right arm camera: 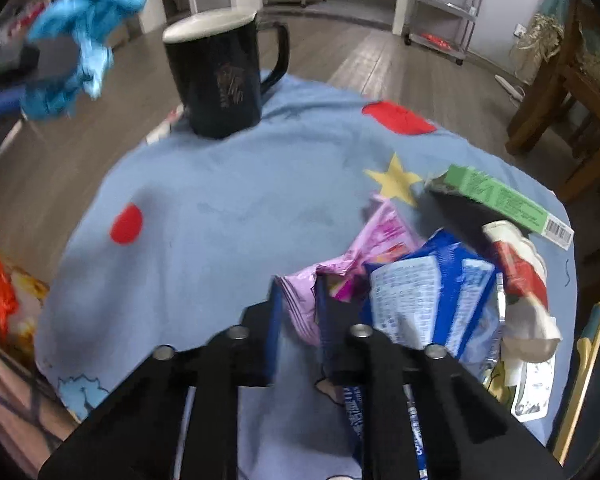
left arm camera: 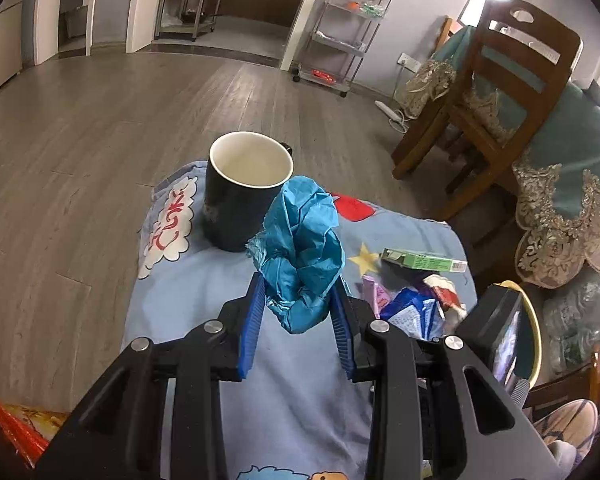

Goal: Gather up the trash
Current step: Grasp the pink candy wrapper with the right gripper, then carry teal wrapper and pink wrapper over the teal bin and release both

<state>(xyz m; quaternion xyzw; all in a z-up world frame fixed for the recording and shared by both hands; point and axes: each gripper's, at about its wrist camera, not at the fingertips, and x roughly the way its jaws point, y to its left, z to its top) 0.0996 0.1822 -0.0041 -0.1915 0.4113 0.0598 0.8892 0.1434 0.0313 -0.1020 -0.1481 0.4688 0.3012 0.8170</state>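
Your left gripper [left arm camera: 298, 304] held blue crumpled wrapper [left arm camera: 302, 256] tight, lifted just beside black mug [left arm camera: 244, 192]. Your right gripper [right arm camera: 298, 312] pinched pink wrapper [right arm camera: 340, 272], on bench [right arm camera: 220, 208], in front of mug. Wrappers light, soft, crinkly; pinch bunched middle.

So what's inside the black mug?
The black mug looks empty: the left wrist view shows only its bare white inner wall. The very bottom is out of sight, and the crumpled blue wrapper covers part of the rim.
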